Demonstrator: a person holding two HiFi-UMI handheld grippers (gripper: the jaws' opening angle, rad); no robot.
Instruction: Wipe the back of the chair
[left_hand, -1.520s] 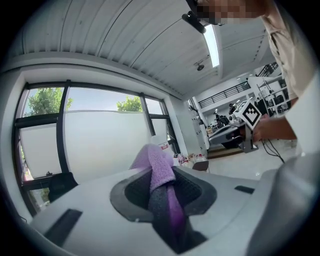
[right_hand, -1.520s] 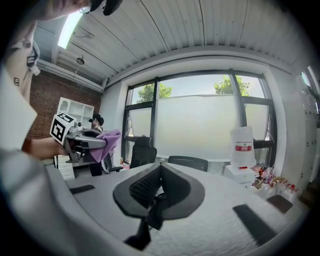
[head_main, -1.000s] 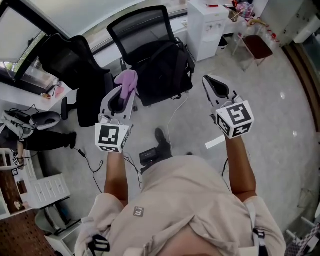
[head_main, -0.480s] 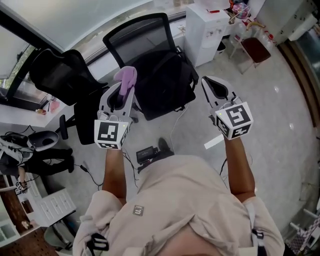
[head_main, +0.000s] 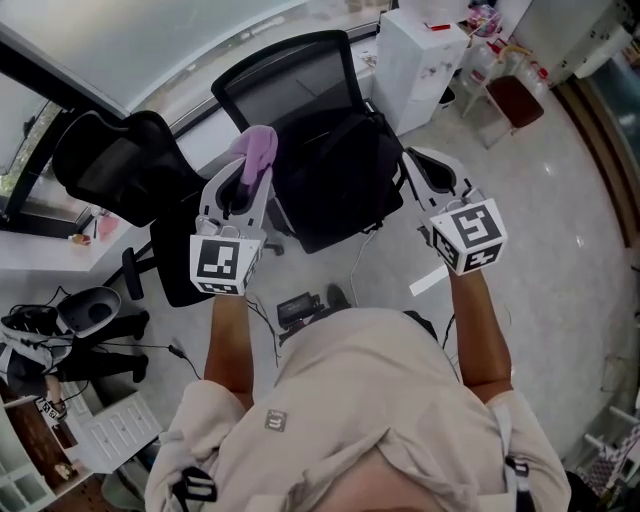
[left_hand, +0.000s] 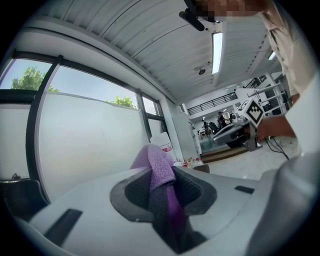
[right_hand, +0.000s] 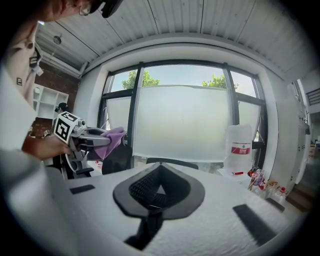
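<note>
1. We held the left gripper with its fingers clamped on the purple cloth. A tuft poked out past the tips, so that fabric rather than plastic would meet the chair.
2. The chair stood at 12 o'clock, its mesh back apart from the cloth. We judged that wiping had not begun.
3. The right gripper, at 3 o'clock of the left, had its fingers pressed together on nothing and was kept aside.

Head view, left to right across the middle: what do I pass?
Black side chair → purple cloth pinched in the left tongs → middle chair's seat → right tongs, shut and empty → red stool.
</note>
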